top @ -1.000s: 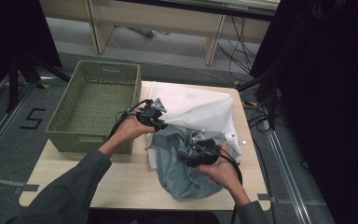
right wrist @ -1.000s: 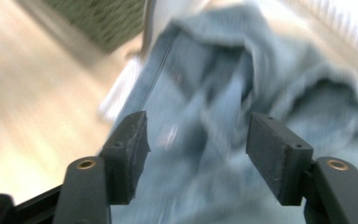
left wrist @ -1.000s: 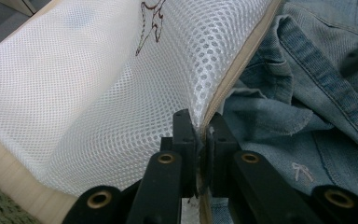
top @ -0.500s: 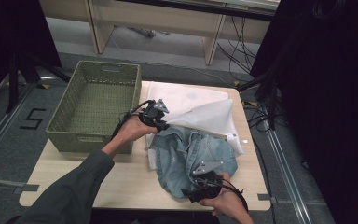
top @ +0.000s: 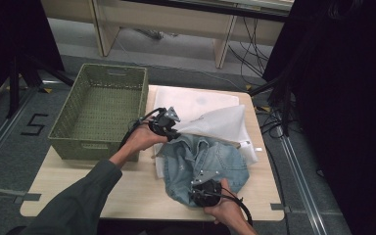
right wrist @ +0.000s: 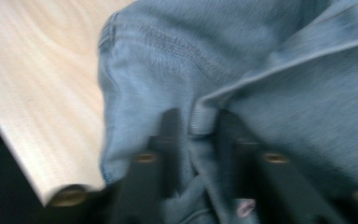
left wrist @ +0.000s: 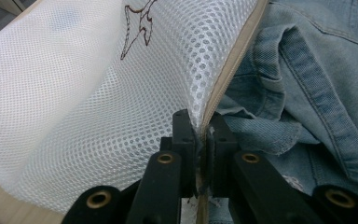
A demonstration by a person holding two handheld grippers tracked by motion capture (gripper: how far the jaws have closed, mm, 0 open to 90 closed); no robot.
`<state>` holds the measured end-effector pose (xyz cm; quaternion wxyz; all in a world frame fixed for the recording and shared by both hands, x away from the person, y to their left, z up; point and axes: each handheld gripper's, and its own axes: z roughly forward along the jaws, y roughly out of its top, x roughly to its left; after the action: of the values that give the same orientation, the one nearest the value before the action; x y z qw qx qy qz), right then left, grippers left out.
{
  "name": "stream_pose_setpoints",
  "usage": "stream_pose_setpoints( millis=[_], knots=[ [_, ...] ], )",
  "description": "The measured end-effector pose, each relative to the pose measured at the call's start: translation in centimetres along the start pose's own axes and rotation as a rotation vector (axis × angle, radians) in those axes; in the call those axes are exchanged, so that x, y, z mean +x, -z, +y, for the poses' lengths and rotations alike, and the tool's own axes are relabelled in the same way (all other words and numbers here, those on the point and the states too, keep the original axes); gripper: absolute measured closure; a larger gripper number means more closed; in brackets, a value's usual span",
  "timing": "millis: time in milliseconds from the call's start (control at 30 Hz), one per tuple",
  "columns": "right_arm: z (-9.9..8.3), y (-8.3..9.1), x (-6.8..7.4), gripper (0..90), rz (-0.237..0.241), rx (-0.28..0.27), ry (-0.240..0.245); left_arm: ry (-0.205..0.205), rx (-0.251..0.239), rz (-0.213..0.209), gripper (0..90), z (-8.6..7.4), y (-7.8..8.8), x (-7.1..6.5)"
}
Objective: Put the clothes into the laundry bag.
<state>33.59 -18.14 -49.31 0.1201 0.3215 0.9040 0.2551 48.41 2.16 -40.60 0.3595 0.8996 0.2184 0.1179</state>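
A blue denim garment (top: pixel 210 161) lies crumpled on the table, partly under the raised flap of a white mesh laundry bag (top: pixel 215 122). My left gripper (top: pixel 169 128) is shut on the bag's zipper edge and holds the mesh (left wrist: pixel 98 93) up and away from the denim (left wrist: pixel 307 93); the edge sits pinched at my left gripper (left wrist: pixel 199 123). At the garment's near edge, my right gripper (top: pixel 203 188) has just been closing, and a fold of denim (right wrist: pixel 261 60) is caught between its jaws (right wrist: pixel 198 123). That view is blurred.
An empty green woven basket (top: pixel 66 147) stands at the table's left. The wooden table (top: pixel 78 186) has bare surface at the front left, and its front edge (right wrist: pixel 37 154) is close beside my right gripper. Cables and dark stands lie on the floor around.
My right gripper has come from the middle of the denim toward the table's near edge and lower, and its jaws have closed on a fold. The left gripper still holds the bag edge.
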Motion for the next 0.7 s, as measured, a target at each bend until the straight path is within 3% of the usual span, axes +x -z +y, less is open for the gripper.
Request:
stream_pose_setpoints(
  millis=[100,133,167,267,300,367,400,433,467,533,567,600,633,667,700],
  knots=[
    [0.3,-0.2,-0.2,83.1,-0.006,-0.001,-0.008,-0.024,0.003,-0.005,83.9,0.0,0.2,-0.1],
    [0.6,-0.4,-0.5,83.7,-0.034,-0.031,-0.012,-0.007,-0.011,-0.002,84.0,-0.1,0.1,-0.2],
    [1.6,-0.3,-1.2,84.0,-0.047,-0.059,-0.028,-0.016,-0.010,-0.007,84.0,-0.1,0.3,-0.2],
    [2.9,0.0,-2.2,84.2,-0.060,-0.087,-0.056,-0.011,-0.020,-0.009,84.1,-0.1,0.6,-0.2],
    [4.7,-0.1,-3.7,84.2,-0.106,-0.157,-0.074,-0.019,-0.016,-0.012,84.1,-0.1,0.7,-0.2],
    [5.6,-0.2,-4.5,84.2,-0.120,-0.182,-0.093,-0.026,-0.019,-0.009,84.2,0.0,0.9,-0.2],
    [7.6,-0.6,-6.5,84.2,-0.171,-0.232,-0.142,-0.027,-0.016,-0.005,84.2,-0.1,0.8,-0.2],
    [7.6,-0.6,-6.5,84.2,-0.171,-0.232,-0.142,-0.027,-0.016,-0.005,84.2,-0.1,0.8,-0.2],
    [8.8,-1.4,-8.0,84.2,-0.189,-0.253,-0.195,-0.039,-0.004,0.000,84.2,-0.1,0.9,-0.2],
    [9.0,-1.8,-8.3,84.1,-0.198,-0.252,-0.210,-0.030,-0.014,0.000,84.2,-0.2,0.8,-0.2],
    [9.1,-3.5,-8.6,83.1,-0.221,-0.208,-0.219,-0.045,0.008,-0.005,84.2,-0.2,0.9,-0.1],
    [9.1,-3.5,-8.6,83.1,-0.221,-0.208,-0.219,-0.036,-0.007,-0.002,84.2,-0.3,0.7,-0.1],
    [8.9,-4.4,-8.6,81.3,-0.211,-0.165,-0.215,-0.027,-0.003,0.002,84.2,-0.4,0.6,0.0],
    [8.2,-5.8,-8.5,76.3,-0.202,-0.147,-0.231,-0.051,0.018,0.001,84.1,-0.4,0.8,0.2],
    [8.2,-5.8,-8.5,76.3,-0.202,-0.147,-0.231,-0.051,0.018,0.001,84.0,-0.4,0.8,0.2]
  ],
)
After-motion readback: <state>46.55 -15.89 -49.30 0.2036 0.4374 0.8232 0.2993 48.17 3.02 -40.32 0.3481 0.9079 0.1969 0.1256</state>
